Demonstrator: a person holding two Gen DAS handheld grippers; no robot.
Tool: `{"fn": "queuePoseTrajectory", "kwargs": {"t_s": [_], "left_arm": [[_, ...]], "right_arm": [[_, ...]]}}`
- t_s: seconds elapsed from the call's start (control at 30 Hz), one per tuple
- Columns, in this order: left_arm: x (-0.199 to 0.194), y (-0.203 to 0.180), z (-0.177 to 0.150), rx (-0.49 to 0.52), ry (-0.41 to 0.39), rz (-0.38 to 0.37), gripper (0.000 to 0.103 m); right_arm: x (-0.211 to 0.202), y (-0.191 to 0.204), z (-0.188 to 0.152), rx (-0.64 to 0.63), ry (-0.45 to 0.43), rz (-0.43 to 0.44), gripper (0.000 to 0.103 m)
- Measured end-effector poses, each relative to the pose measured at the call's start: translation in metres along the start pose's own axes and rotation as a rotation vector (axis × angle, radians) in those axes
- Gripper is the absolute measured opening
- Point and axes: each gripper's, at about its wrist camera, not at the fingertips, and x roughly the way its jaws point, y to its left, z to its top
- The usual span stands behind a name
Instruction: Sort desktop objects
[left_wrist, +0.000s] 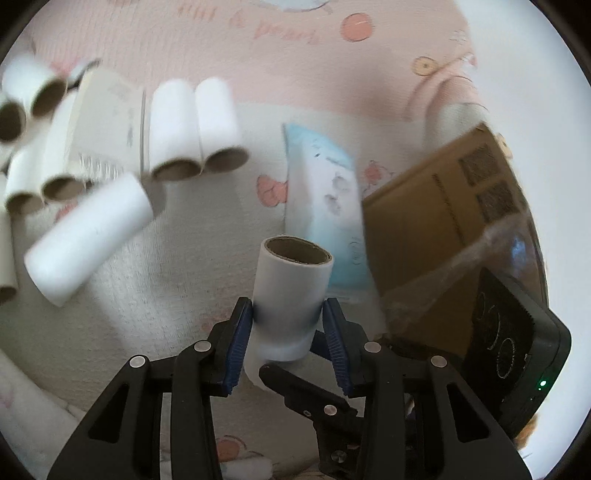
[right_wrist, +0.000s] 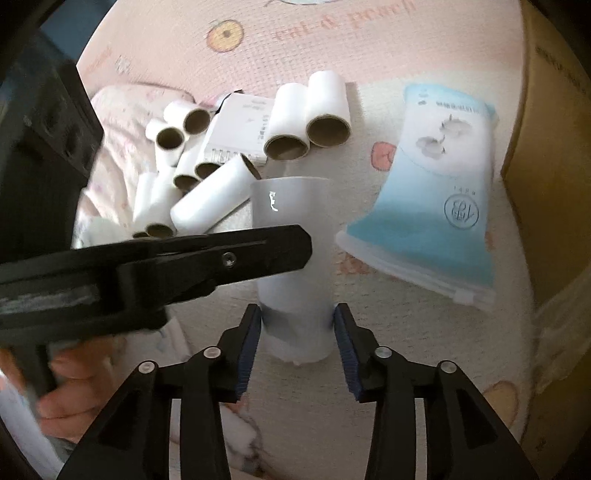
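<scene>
Between the left gripper (left_wrist: 288, 317) fingers sits an upright white roll (left_wrist: 291, 291), clenched mid-frame. Right gripper (right_wrist: 297, 325) fingers flank its lower end, pads barely apart from it, released. Loose rolls (right_wrist: 310, 118) pile upper left; blue zip pouch (right_wrist: 436, 206) lies right, contents unclear.

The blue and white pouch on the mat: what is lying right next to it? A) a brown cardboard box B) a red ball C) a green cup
A: the blue and white pouch lies flat on the mat with the brown cardboard box along its side; no ball or cup shows.
</scene>
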Motion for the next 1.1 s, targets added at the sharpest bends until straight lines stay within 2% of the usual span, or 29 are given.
{"fn": "queuePoseTrajectory", "kwargs": {"t_s": [0.13, 0.3, 0.5, 0.77, 0.87, 1.0, 1.1], "left_arm": [[-0.012, -0.005, -0.003, 0.034, -0.041, 0.011, 0.043], [-0.030, -0.011, -0.002, 0.022, -0.083, 0.006, 0.043], [-0.052, -0.036, 0.002, 0.029, -0.135, 0.032, 0.045], [-0.068, -0.093, 0.012, 0.169, -0.159, 0.106, 0.047], [-0.075, -0.110, 0.016, 0.180, -0.169, 0.083, 0.047], [-0.085, -0.135, 0.020, 0.202, -0.181, 0.015, 0.036], [-0.090, -0.157, 0.023, 0.241, -0.204, -0.011, 0.035]], "right_arm": [[-0.010, 0.000, 0.000, -0.016, -0.071, 0.030, 0.038], [-0.022, 0.006, 0.003, -0.043, -0.108, 0.047, 0.038], [-0.050, 0.014, 0.004, -0.044, -0.183, 0.056, 0.037], [-0.112, 0.011, 0.003, -0.037, -0.324, 0.045, 0.037], [-0.136, 0.013, 0.003, -0.046, -0.377, 0.031, 0.037], [-0.169, 0.017, 0.002, -0.071, -0.439, 0.009, 0.037], [-0.188, 0.020, 0.005, -0.081, -0.461, -0.005, 0.036]]}}
